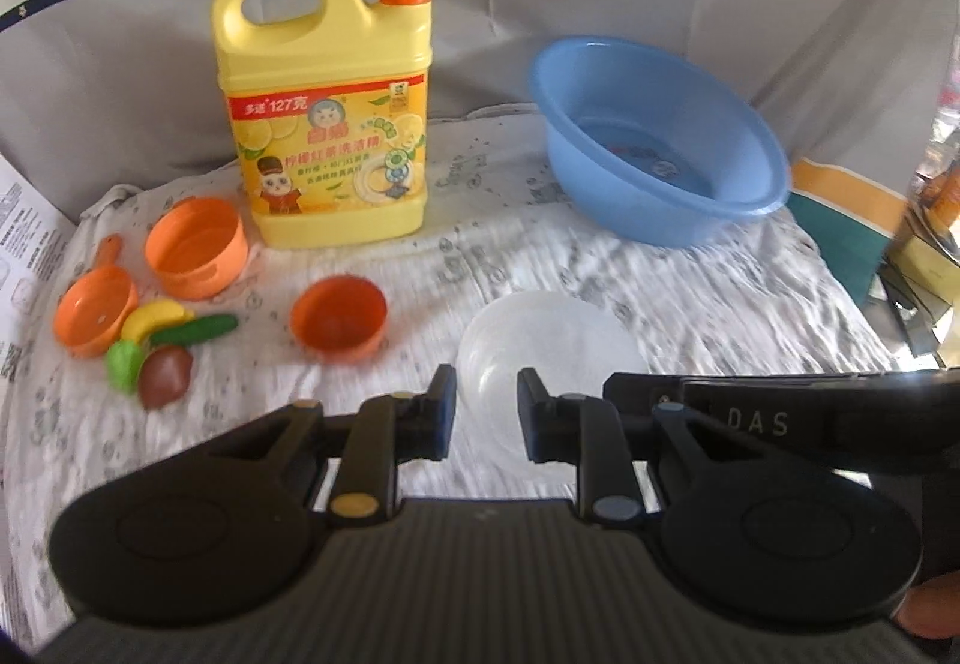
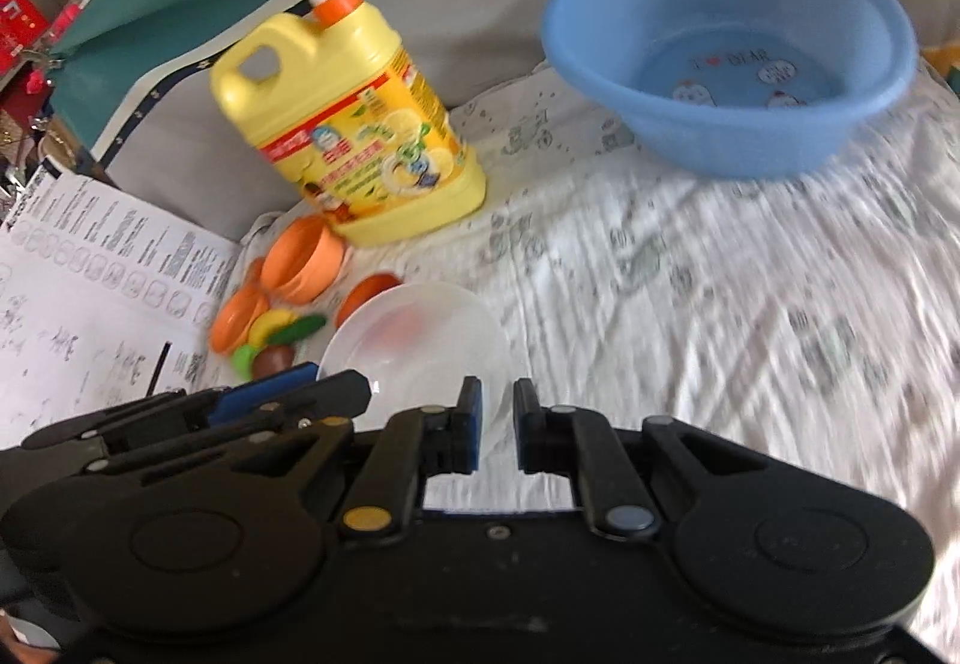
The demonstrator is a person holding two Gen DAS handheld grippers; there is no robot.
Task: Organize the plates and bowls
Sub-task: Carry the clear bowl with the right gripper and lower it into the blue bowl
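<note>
While both claws meet at one clear bowl (image 1: 558, 340), the left gripper (image 1: 486, 382) stands narrow, a small gap between its pads. The bowl's near rim and wall run down through that gap. The wall lies close against the left-hand pad, but the plastic is see-through, and I cannot tell whether both pads press on it.

The right gripper (image 2: 497, 394) is nearly closed, with only a slit between its blue-faced fingers, and the bowl's rim sits in that slit, pinched. Seen from the right wrist, the left claw's blue pad meets the bowl's rim on its left side.

The bowl hangs over the near middle of the white printed cloth (image 1: 660, 292), which is streaked with blur around it. At the cloth's far edge a yellow dish-soap bottle (image 1: 333, 124) with an orange pump stands upright. A blue basin (image 1: 624, 202) sits at the far right corner, tipped against the backdrop.

Toward the left edge lie an orange cup (image 1: 339, 319), an orange pot (image 1: 195, 247), an orange pan (image 1: 96, 313) and a cluster of toy fruit and vegetables (image 1: 159, 346). A printed paper sheet (image 2: 90, 292) lies beyond the cloth's left edge.
</note>
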